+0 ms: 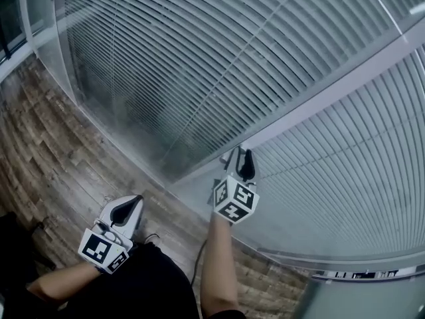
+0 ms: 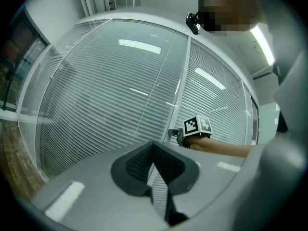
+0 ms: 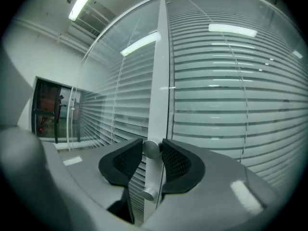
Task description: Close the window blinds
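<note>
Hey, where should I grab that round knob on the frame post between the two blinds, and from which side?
Pinch the knob across its round sides, coming straight at the frame post: it juts out as a small round stub. The right gripper grips it so, one pad either side.

The knob [image 3: 150, 149] looks like smooth, dull metal. The blinds [image 1: 199, 65] look matt behind the glossy glass [image 3: 231, 30]. The floor [image 1: 60, 158] is wood with rough, worn grain.
</note>
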`<state>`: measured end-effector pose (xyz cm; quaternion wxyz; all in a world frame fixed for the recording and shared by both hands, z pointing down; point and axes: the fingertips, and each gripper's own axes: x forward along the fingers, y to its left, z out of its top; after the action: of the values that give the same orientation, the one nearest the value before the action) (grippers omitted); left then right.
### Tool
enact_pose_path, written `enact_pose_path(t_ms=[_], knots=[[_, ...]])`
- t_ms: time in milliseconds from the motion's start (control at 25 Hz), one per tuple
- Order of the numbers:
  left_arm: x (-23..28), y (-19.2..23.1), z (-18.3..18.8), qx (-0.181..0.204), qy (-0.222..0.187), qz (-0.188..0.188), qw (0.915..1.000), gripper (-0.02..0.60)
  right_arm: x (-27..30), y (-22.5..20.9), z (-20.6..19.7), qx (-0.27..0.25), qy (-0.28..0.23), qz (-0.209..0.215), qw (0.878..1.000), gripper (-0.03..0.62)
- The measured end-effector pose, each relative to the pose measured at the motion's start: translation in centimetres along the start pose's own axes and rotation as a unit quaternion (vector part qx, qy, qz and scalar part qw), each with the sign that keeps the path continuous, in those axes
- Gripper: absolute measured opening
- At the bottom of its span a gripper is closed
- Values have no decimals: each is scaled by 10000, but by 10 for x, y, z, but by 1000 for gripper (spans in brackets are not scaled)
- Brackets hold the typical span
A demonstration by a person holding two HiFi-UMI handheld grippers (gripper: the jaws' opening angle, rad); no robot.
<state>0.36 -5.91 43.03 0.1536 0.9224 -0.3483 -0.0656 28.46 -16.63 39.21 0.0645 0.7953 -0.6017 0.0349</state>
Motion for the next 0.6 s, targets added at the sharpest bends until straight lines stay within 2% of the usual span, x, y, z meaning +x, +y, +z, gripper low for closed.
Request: enact_pose_path(t_ms=[240,320,400,480,600], knots=[[1,2,-5,-34,-4,-43,10000,2,1,-2,-5,519,-121,9,9986,130],[4,5,-13,-23,8,-39,10000,2,6,-2,-15,405,-120,75,9991,133],[4,6,-17,-18,12,-47,10000,2,6,0,-19,-104,-58,101,9999,138],[1,5,-12,-30,13,-55,10000,2,-2,3,-7,-957,-104,1,9954,147],[0,3,-6,-44,31,-55,10000,2,-13,10,13,-2348,-221,-127,9717,155]])
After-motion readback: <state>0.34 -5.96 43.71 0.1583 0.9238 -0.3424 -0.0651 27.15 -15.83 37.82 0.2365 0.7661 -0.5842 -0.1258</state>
